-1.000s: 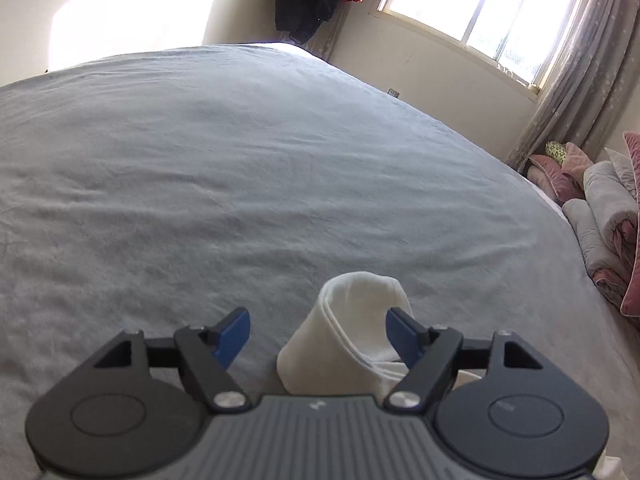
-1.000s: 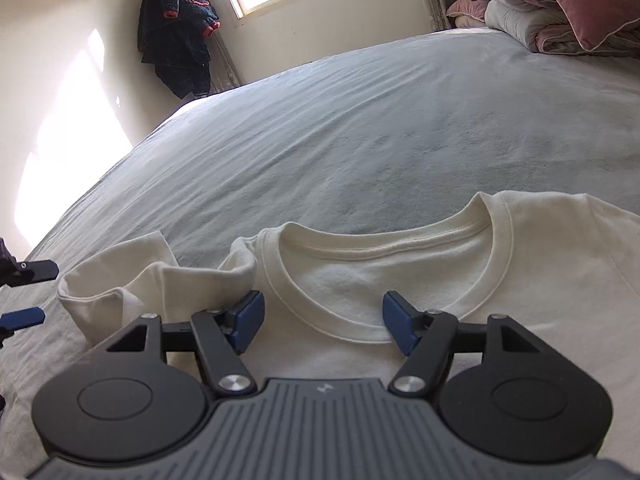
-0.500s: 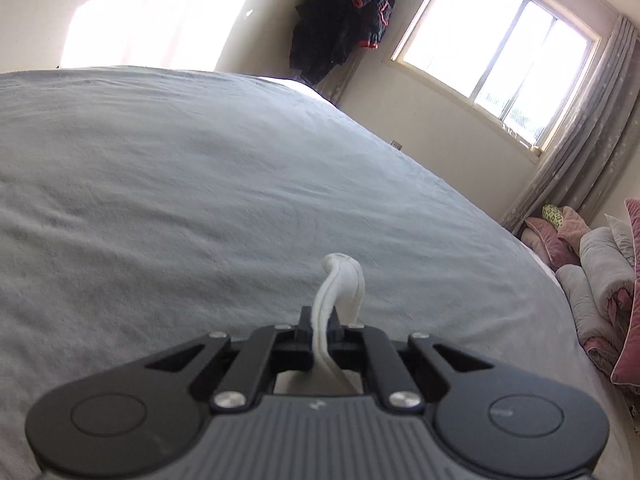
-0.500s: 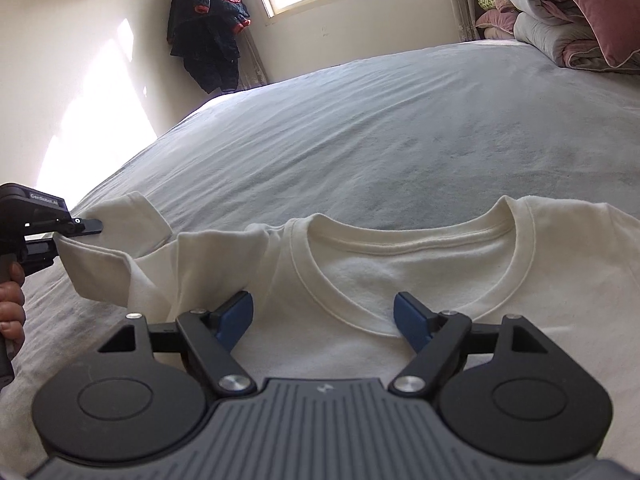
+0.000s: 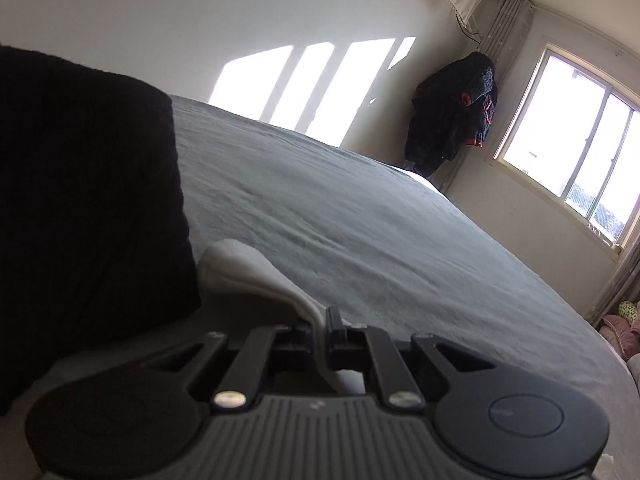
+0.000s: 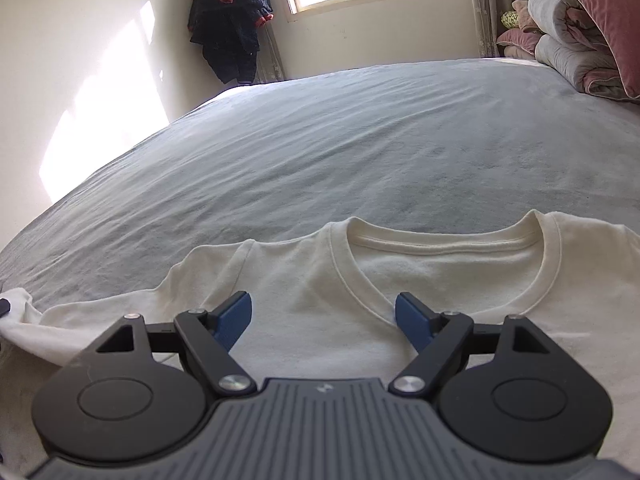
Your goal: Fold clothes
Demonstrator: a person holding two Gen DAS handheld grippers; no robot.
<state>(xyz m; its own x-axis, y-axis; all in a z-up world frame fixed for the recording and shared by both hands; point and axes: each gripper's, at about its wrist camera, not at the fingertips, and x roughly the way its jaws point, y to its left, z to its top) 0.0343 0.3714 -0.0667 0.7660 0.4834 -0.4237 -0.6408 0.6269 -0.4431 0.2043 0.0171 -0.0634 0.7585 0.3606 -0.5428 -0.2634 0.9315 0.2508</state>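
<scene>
A cream T-shirt [image 6: 420,280] lies front up on the grey bed [image 6: 360,140], collar toward the far side. My right gripper [image 6: 323,316] is open and hovers just above the shirt's chest, below the collar, holding nothing. My left gripper [image 5: 320,326] is shut on the shirt's sleeve [image 5: 256,272], whose hem sticks out in front of the jaws. In the right wrist view the sleeve [image 6: 80,312] stretches out flat to the far left edge, where the tip of the left gripper just shows.
A dark object [image 5: 80,220] fills the left of the left wrist view, close to the gripper. Folded quilts and pink pillows [image 6: 580,32] are stacked at the bed's far right. A dark coat [image 6: 228,20] hangs by the window.
My left gripper closed on the sleeve and pulled it outward to the left, straightening it. The left view tilted up and turned. My right gripper stayed open over the chest.
</scene>
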